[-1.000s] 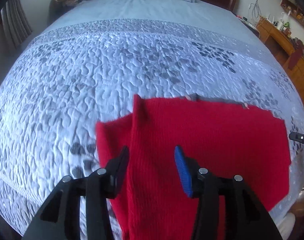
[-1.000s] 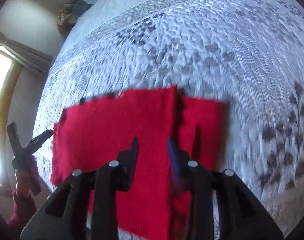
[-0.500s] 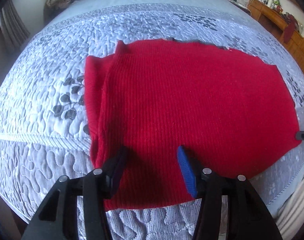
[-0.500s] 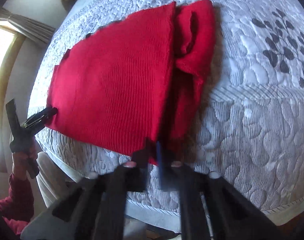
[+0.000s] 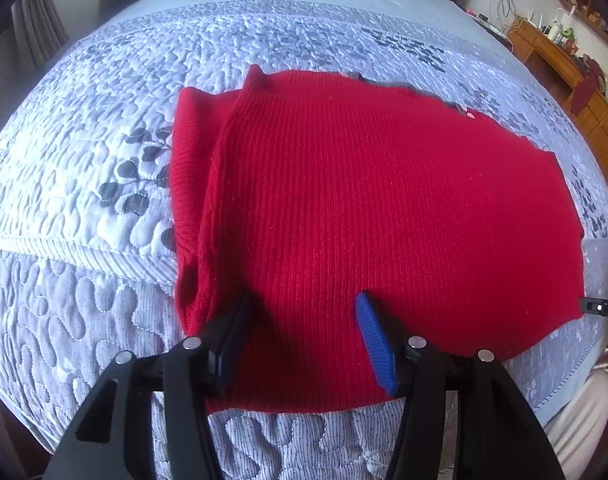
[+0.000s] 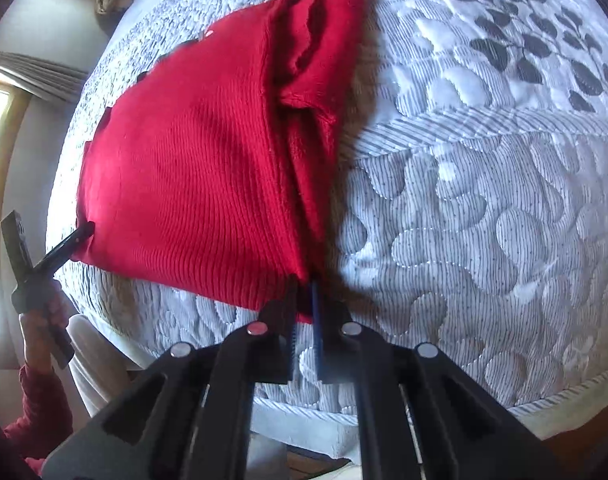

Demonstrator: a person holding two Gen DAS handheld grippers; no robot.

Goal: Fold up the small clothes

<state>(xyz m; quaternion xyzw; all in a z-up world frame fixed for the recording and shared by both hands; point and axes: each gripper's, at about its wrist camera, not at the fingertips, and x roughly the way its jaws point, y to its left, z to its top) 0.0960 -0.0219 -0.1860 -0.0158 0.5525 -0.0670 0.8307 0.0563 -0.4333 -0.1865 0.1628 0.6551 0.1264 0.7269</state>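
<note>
Red sweater (image 5: 376,216) lies flat on the quilted bed (image 5: 84,208), right in front of me, with its near edge close to the edge of the bed. It runs longer from side to side than front to back. My left gripper (image 5: 300,340) is wide open over the near edge, holding nothing. My right gripper (image 6: 304,312) is nearly closed, pinching the near right corner, where a folded sleeve is tucked along the side. I think the next fold goes away from me, so my left gripper needs to grab its corner first.
</note>
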